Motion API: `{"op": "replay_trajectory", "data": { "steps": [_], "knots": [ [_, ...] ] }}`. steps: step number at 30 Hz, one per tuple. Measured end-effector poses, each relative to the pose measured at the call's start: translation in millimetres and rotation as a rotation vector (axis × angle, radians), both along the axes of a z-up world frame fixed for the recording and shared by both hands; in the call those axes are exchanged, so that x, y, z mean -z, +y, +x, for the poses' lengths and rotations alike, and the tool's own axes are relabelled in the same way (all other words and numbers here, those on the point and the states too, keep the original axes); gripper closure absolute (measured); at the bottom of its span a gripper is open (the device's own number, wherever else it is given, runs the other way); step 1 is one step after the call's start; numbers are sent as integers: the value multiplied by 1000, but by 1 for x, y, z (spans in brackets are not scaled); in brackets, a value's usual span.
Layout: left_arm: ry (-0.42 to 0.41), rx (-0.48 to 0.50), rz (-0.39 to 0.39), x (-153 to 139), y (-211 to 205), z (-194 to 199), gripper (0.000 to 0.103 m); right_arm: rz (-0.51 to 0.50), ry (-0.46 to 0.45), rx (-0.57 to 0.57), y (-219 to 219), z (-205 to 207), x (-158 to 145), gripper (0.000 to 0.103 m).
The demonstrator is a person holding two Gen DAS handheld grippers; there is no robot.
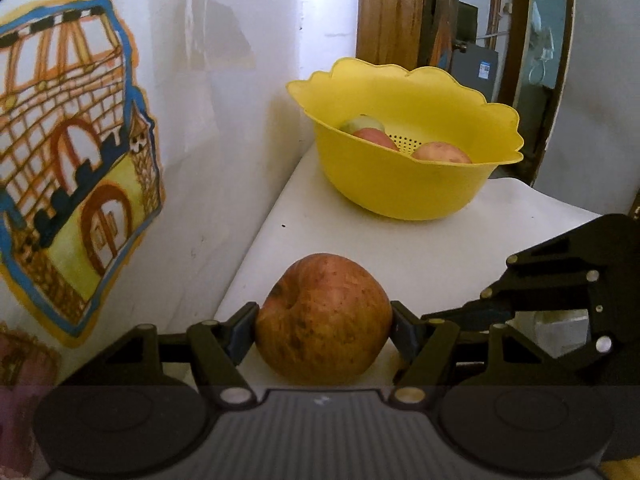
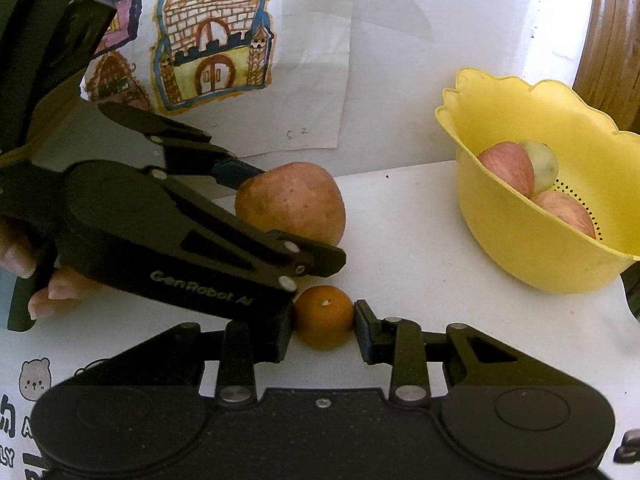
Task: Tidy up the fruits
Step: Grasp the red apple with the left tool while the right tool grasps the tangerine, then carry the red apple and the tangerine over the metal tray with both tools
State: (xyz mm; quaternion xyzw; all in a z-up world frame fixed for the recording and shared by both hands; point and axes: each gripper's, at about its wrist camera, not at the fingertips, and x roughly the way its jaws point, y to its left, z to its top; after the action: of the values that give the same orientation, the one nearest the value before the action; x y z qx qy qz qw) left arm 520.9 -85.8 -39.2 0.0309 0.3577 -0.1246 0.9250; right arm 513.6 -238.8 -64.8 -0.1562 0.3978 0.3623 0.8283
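a home: child's castle drawing (image 2: 214, 36) on the wall, wooden doorframe (image 1: 394, 8)

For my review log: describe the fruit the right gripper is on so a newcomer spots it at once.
Start at the yellow basket on the white table. Nearer the camera, the right gripper flanks a small orange. It is smaller and smoother than the speckled apple behind it.

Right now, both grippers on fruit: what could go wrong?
1. The left gripper pinches the apple only at its sides; it could slip on lifting.
2. The right gripper with the orange sits right under the left one; they might collide.
3. The bowl already holds three fruits, so drops may bounce.
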Motion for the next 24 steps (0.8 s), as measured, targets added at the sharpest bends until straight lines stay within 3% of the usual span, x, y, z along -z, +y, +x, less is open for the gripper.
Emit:
{"op": "replay_trajectory", "data": {
  "steps": [19, 24],
  "knots": [
    [40, -30, -35, 2, 17, -29, 32, -32, -62, -38, 12, -17, 6, 68],
    [61, -93, -105, 1, 28, -32, 31, -37, -81, -37, 14, -22, 5, 69]
  ]
}}
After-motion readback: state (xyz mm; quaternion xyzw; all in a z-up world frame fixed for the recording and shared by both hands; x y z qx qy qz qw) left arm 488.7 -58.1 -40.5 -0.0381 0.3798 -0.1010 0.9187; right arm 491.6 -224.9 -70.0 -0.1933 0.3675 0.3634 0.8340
